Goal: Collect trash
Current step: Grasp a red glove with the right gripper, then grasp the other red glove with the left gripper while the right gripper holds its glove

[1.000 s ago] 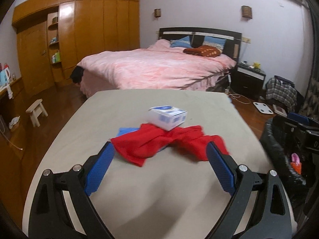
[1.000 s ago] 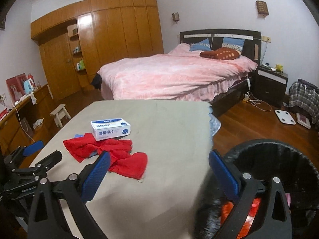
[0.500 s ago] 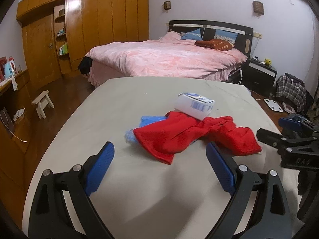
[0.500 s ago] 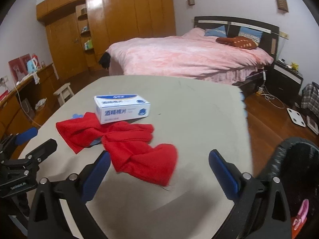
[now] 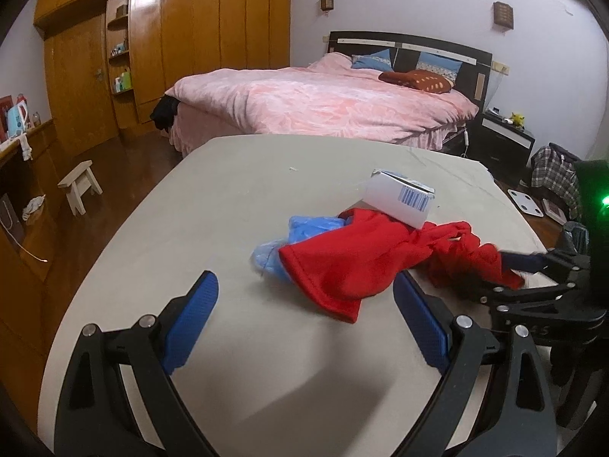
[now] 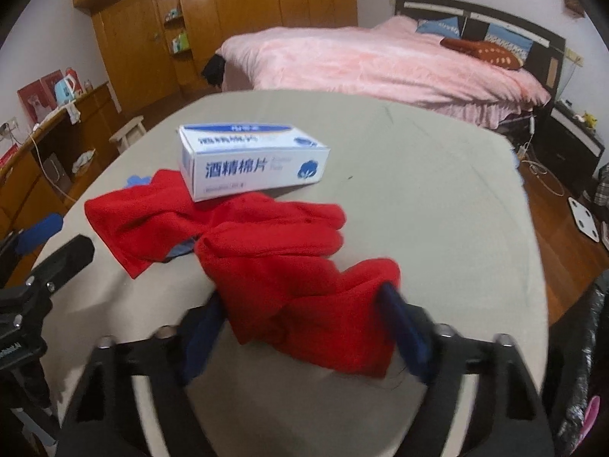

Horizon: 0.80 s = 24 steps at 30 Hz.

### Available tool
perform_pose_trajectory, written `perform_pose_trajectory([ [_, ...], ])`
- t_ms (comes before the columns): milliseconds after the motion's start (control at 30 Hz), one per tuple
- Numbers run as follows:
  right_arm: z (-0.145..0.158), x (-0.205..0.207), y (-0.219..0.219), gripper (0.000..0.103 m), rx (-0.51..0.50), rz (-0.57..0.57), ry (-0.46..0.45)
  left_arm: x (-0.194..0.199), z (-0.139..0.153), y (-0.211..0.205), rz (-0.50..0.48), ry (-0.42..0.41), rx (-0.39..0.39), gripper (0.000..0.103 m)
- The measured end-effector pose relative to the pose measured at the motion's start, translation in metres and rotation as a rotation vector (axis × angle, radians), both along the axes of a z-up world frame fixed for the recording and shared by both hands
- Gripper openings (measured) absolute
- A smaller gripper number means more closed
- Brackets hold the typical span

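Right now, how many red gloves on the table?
2. One red glove lies nearest, between the right gripper fingers. The other red glove lies further left, its end under the white box, over something blue. More could be hidden beneath.

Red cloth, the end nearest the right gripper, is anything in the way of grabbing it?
Nothing visible blocks it. The red cloth already lies between the open fingers of the right gripper. The white box rests on the cloth's far end, so it may tip or slide when the cloth is lifted.
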State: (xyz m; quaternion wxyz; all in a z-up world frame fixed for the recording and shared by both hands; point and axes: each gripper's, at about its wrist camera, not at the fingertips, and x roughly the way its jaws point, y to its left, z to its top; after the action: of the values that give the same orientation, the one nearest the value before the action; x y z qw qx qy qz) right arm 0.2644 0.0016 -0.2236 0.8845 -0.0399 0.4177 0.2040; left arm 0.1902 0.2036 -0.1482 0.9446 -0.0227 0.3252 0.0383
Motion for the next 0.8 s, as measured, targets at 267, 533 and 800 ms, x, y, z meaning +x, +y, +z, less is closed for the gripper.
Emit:
perform_pose_trajectory([
  [267,0.006,-0.004,-0.022,0.018,0.073,-0.030,0.002,0.021,-0.006,-0.011,-0.025,0.031,-0.032,0.081],
  [533,0.027,-0.012,-0.050,0.017,0.118,-0.080,-0.040,0.039,-0.017,-0.022,-0.087,0.097,-0.056,0.036],
  [800,0.032,-0.014,-0.055,0.017,0.111,-0.084,-0.054,0.025,-0.007,-0.023,-0.083,0.060,-0.067,0.010],
])
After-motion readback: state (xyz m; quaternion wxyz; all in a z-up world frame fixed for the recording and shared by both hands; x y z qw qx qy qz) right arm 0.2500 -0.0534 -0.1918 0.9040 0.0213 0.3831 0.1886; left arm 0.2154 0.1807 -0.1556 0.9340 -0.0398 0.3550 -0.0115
